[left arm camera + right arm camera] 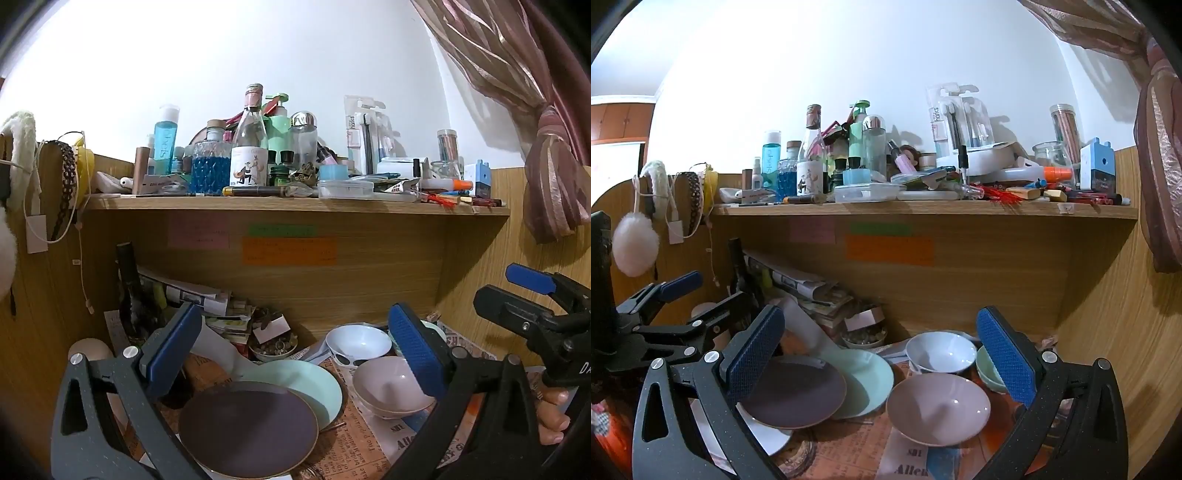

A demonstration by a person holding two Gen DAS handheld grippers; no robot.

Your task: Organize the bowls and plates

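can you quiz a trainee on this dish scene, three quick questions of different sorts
1. True or false: the purple plate lies partly over the mint plate.
2. Which bowl is nearest the right tool: A white, B pink, C green?
3. Fill in: both tools are ___ and hold nothing.

Key: 1 true. 2 B, the pink bowl; the white bowl and green bowl sit behind it. 3 open, left tool too.

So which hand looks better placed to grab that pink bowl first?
The right tool, probably. Its open jaws frame the pink bowl almost centrally, whereas the left tool sits over the dark plate, with the bowl off towards its right finger.
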